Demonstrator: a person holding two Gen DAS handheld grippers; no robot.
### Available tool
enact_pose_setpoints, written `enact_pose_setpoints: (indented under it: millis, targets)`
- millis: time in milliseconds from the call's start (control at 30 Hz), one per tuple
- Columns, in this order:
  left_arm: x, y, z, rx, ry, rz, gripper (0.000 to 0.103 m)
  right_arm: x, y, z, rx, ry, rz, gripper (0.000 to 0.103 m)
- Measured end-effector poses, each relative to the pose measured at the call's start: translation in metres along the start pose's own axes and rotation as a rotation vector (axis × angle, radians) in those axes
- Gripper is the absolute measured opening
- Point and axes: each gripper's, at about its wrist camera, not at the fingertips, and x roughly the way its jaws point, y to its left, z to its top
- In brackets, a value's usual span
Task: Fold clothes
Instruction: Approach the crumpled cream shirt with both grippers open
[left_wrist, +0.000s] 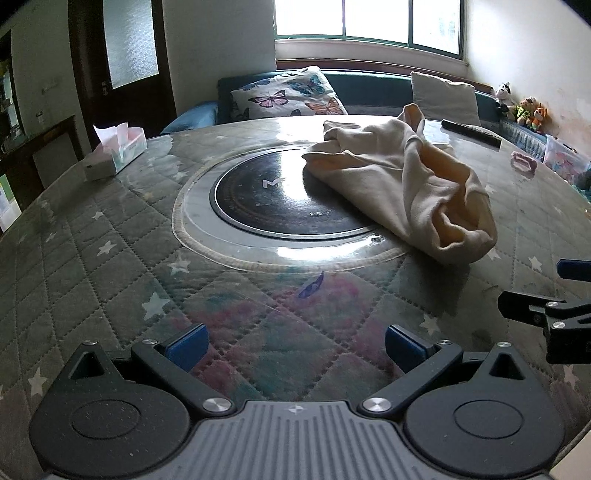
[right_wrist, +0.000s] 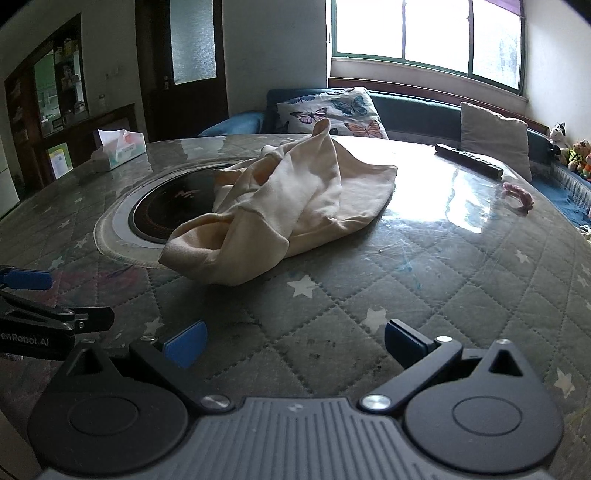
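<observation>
From your left wrist cam, the left gripper (left_wrist: 293, 343) is spread wide with nothing in it, hovering over the quilted table (left_wrist: 110, 258), and the cream garment (left_wrist: 399, 177) sits crumpled ahead to the right, partly over the black round plate (left_wrist: 266, 199). Right wrist cam: the right gripper (right_wrist: 293, 341) is wide apart and empty too, garment (right_wrist: 288, 203) bunched dead ahead. Risk I see: pinch that heap anywhere and you'll probably catch several layers, folding in a twist.

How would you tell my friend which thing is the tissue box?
Start at the big round table with its starry quilted cover. Look to its far left edge, near the dark wooden door. The tissue box sits there alone, a small white box with a pink tissue poking up, well apart from the crumpled cream garment.
</observation>
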Motion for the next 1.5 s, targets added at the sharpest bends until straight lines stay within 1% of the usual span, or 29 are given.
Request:
enact_pose_setpoints:
  millis: [333, 767, 1033, 1200, 1367, 1500]
  targets:
    - [-0.018, -0.022, -0.013, 0.002, -0.002, 0.011, 0.103, -0.017, 0.006, -0.016, 0.018, -0.005, -0.024, 0.103]
    - [-0.064, -0.070, -0.050, 0.007, -0.004, 0.028, 0.103, -0.034, 0.013, -0.032, 0.041, 0.000, -0.046, 0.103]
    - [-0.088, -0.108, -0.069, 0.003, -0.001, 0.040, 0.103, -0.027, 0.023, -0.026, 0.054, 0.009, -0.058, 0.103]
    - [-0.096, -0.118, -0.079, -0.003, 0.003, 0.045, 0.103, -0.021, 0.029, -0.021, 0.061, 0.016, -0.063, 0.103]
    - [-0.098, -0.121, -0.075, -0.013, 0.006, 0.053, 0.103, -0.015, 0.031, -0.014, 0.064, 0.024, -0.062, 0.103]
    - [-0.091, -0.120, -0.061, -0.019, 0.004, 0.061, 0.103, -0.015, 0.030, -0.011, 0.067, 0.023, -0.066, 0.103]
